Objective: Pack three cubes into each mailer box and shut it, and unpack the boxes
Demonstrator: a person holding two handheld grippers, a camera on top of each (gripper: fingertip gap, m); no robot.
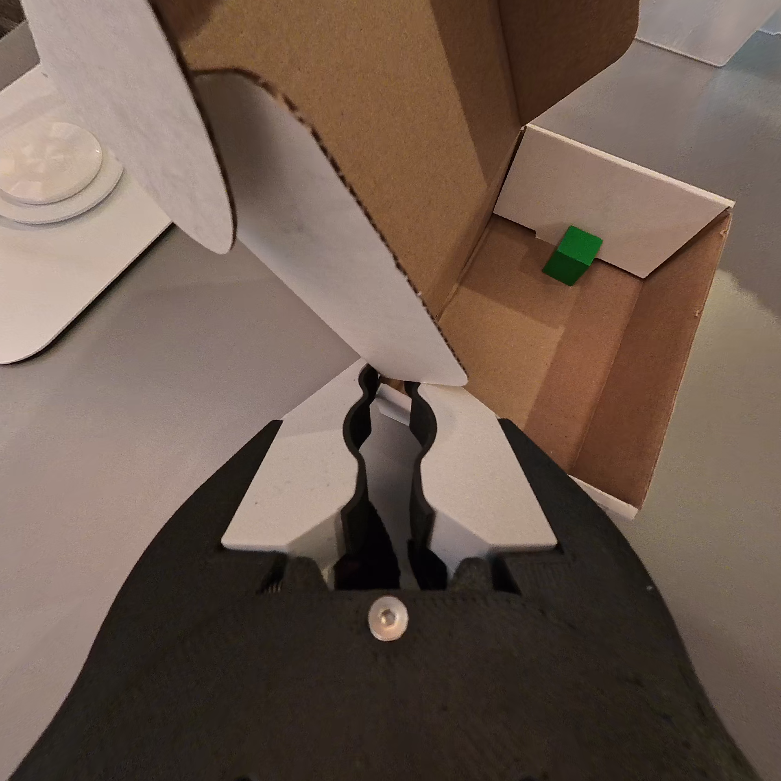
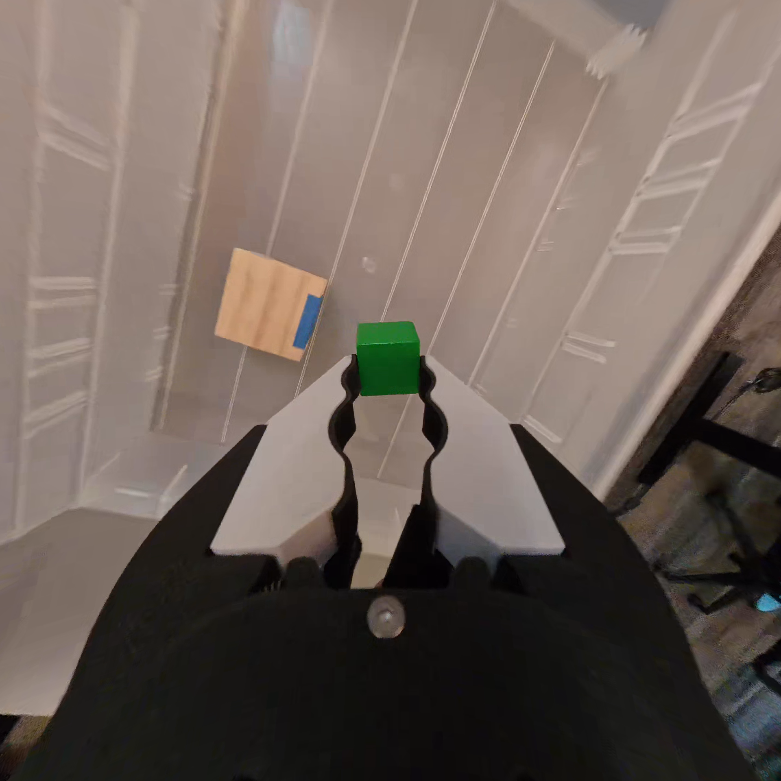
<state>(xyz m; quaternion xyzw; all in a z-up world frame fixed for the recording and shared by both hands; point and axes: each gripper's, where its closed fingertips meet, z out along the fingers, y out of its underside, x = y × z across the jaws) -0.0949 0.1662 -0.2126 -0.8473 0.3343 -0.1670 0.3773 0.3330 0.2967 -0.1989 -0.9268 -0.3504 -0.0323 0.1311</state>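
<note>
In the left wrist view a white mailer box (image 1: 613, 380) with a brown inside stands open on the grey table, its lid (image 1: 380, 126) raised and tilted over my gripper. One green cube (image 1: 572, 258) lies in the box against the far wall. My left gripper (image 1: 389, 380) is closed on the near corner wall of the box, just under the lid's side flap. In the right wrist view my right gripper (image 2: 388, 372) is shut on a second green cube (image 2: 388, 359), held above the inside of a translucent plastic bin (image 2: 465, 169).
A wooden block with blue tape (image 2: 266, 304) lies on the bin's floor, left of the held cube. A white stand base with a round disc (image 1: 46, 169) sits on the table left of the box. Black chair legs (image 2: 718, 443) stand on the floor right of the bin.
</note>
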